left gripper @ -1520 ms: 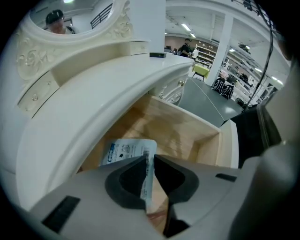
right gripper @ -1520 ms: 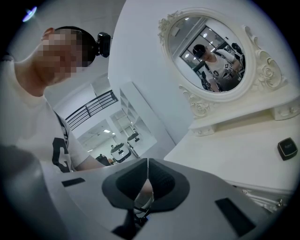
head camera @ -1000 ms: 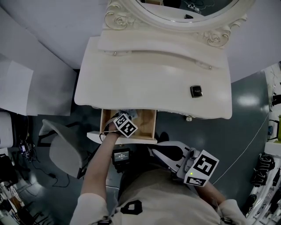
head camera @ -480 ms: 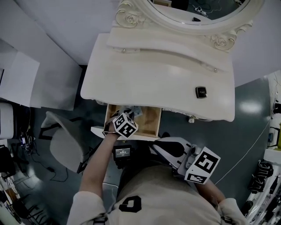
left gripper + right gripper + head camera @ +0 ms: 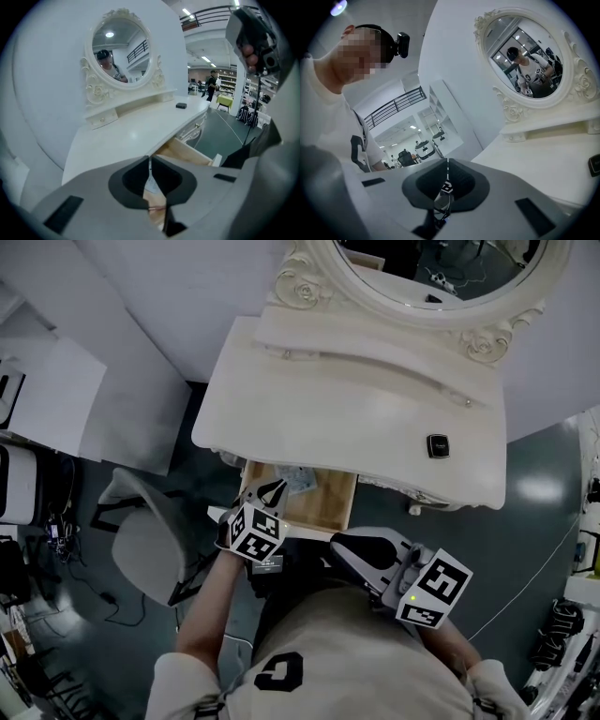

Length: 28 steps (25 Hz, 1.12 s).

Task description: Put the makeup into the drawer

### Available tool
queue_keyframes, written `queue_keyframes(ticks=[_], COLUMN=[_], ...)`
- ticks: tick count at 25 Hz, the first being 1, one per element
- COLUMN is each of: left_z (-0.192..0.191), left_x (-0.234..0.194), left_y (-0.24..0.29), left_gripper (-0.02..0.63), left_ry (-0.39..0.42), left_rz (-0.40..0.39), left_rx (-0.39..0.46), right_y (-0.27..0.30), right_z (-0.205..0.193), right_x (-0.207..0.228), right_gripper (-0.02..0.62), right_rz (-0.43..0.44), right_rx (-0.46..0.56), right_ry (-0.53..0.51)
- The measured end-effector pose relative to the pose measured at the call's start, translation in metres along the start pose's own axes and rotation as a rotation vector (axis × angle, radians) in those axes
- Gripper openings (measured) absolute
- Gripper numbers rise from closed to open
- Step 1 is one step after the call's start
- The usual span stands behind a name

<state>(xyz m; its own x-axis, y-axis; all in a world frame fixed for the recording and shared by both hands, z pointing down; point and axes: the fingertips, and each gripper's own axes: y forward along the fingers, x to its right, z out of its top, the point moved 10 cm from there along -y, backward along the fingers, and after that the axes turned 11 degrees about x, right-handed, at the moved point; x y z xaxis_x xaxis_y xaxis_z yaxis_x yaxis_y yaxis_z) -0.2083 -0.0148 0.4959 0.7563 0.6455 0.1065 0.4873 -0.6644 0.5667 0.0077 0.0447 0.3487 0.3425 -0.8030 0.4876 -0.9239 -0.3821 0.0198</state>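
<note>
Open drawer (image 5: 180,148) under white vanity (image 5: 136,129), oval mirror (image 5: 122,51)

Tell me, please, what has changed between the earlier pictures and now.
The left gripper rose out of the open wooden drawer; its jaws have just been closing, with nothing between them. The right gripper, shut, the small black square compact and the white dressing table stayed put.

Left gripper (image 5: 271,491): carried on a bare forearm (image 5: 208,610) stretched forward, tilted downward. Jaws have just been closing, tips now together, nothing between them.
Right gripper (image 5: 337,547): held close in, roughly level, pointing leftward. Jaws together, nothing held.
</note>
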Motion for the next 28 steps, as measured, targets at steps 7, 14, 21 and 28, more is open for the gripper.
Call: queue_keyframes(ticks=[7, 14, 21, 28], left_z=[0.031, 0.081, 0.125, 0.142], left_x=[0.006, 0.012, 0.031, 0.065], left_y=[-0.055, -0.098, -0.12, -0.1], left_gripper=[0.055, 0.055, 0.055, 0.055], left_ry=[-0.166, -0.267, -0.198, -0.159], left_rz=[0.034, -0.091, -0.212, -0.346], left_rx=[0.238, 0.468, 0.573, 0.567], right_y=[0.0, -0.012, -0.016, -0.039], right_z=[0.003, 0.011, 0.014, 0.019], right_x=[-0.01, -0.015, -0.025, -0.025], right_gripper=[0.029, 0.029, 0.029, 0.029], right_rz=[0.001, -0.038, -0.064, -0.149], right_rx=[0.009, 0.049, 0.052, 0.072], right_ry=[-0.039, -0.066, -0.096, -0.115])
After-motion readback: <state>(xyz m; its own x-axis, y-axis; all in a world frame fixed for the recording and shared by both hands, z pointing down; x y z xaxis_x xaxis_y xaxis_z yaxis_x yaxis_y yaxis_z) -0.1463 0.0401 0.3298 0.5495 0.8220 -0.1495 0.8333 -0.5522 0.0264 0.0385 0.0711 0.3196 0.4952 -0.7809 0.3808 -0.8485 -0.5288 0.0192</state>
